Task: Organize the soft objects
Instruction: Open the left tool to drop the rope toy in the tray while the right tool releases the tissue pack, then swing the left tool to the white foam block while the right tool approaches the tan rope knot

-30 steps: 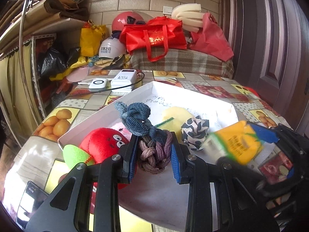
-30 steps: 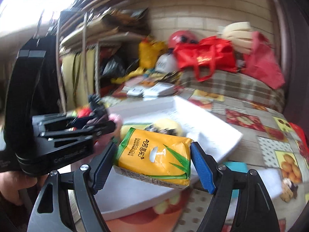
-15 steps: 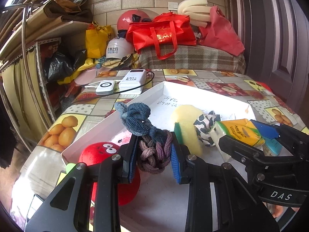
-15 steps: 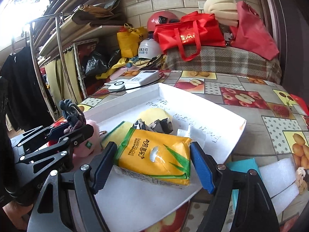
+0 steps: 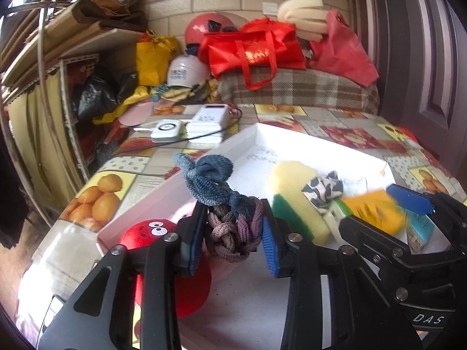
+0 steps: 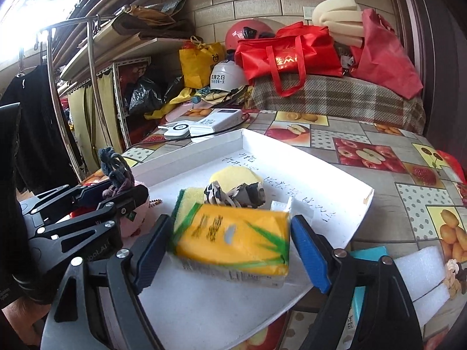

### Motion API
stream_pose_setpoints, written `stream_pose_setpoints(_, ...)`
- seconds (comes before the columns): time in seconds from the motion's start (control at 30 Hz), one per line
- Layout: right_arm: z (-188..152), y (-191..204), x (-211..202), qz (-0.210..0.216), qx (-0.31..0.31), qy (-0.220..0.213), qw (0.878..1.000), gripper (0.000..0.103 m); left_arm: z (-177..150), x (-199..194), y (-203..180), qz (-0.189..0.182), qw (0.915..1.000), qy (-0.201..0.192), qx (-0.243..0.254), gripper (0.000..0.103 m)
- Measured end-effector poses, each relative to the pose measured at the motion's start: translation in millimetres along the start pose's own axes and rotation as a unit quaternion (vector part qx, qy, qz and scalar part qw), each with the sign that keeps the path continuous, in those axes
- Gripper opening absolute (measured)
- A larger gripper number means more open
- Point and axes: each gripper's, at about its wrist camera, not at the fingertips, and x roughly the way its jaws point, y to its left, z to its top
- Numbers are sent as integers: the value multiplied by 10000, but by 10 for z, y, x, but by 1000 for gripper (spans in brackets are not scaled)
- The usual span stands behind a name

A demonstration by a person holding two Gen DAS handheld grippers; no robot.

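We see the left tongs (image 5: 233, 234) above the near part of the white tray (image 5: 292, 137), with a knotted rope toy (image 5: 227, 204) between the blue pads. The jaws have just been opening; the left pad still touches the purple braid, while a thin gap shows at the right pad, so we cannot tell whether the toy is still pinched. Its blue knot rises beyond the fingertips. Below and left of these tongs a red plush (image 5: 151, 233) lies in the tray's corner.

The right tongs (image 6: 227, 250) are spread, their jaws having just been opening, and the yellow tissue pack (image 6: 233, 245) sits blurred between the pads with space on both sides, over the tray (image 6: 321, 175). Just beyond the pack lie a green-backed sponge (image 6: 189, 198), a patterned scrunchie (image 6: 233, 192) and a round yellow sponge (image 6: 233, 173). To the left of the right tongs we see the left tongs (image 6: 113, 186) carrying the rope toy (image 6: 115, 169). The tray rests on a fruit-print worktop (image 6: 379, 157).
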Motion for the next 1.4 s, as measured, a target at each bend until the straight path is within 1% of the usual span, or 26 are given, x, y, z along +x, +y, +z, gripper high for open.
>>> stream_pose_setpoints(0.03,4,2,-11,-10,-22,-41,10000,92,-8,-50,27,72,9999,-134,-75,60)
stream_pose_setpoints(0.07,2,15,-34,-33,-51,-107,9999,95,-17,-96,73,195,9993,-257,-211,80)
stream_pose_setpoints(0.1,3,15,-62,-62,-45,-188,9998,103,-26,-123,126,247,9985,-335,-355,89)
stream_pose_setpoints(0.13,7,12,-82,-82,-31,-249,9997,103,-30,-137,167,256,9979,-378,-462,101)
stream_pose_setpoints(0.17,9,11,-100,-90,-29,-299,9995,103,-35,-149,207,276,9972,-410,-564,103)
stream_pose_setpoints(0.27,14,48,-138,-158,-105,-423,9989,103,-31,-144,249,306,9965,-407,-669,103)
stream_pose_setpoints(0.4,3,115,-196,-240,-257,-613,9975,103,-38,-198,212,385,9962,-537,-561,103)
stream_pose_setpoints(0.53,-4,89,-231,-310,-185,-728,9967,103,-45,-243,164,438,9958,-687,-429,103)
stream_pose_setpoints(0.67,-30,59,-339,-337,-70,-1022,9942,103,-58,-288,150,449,9949,-804,-399,103)
stream_pose_setpoints(0.77,-51,104,-400,-367,-162,-1177,9922,103,-64,-311,136,438,9946,-863,-368,103)
stream_pose_setpoints(0.87,-62,140,-422,-442,-229,-1205,9915,103,-66,-330,112,414,9945,-908,-308,103)
stream_pose_setpoints(1.0,-61,88,-429,-453,-108,-1213,9915,103,-71,-346,78,417,9946,-917,-249,103)
stream_pose_setpoints(1.13,-76,68,-462,-484,-88,-1244,9910,103,-82,-354,57,363,9953,-843,-292,103)
stream_pose_setpoints(1.23,-96,54,-506,-544,-100,-1300,9900,103,-105,-419,-21,382,9947,-933,-201,103)
stream_pose_setpoints(1.33,-124,-15,-552,-552,-15,-1306,9899,103,-132,-459,-105,319,9950,-938,-116,103)
stream_pose_setpoints(1.4,-143,-72,-567,-532,25,-1229,9910,103,-142,-479,-153,234,9954,-928,-72,103)
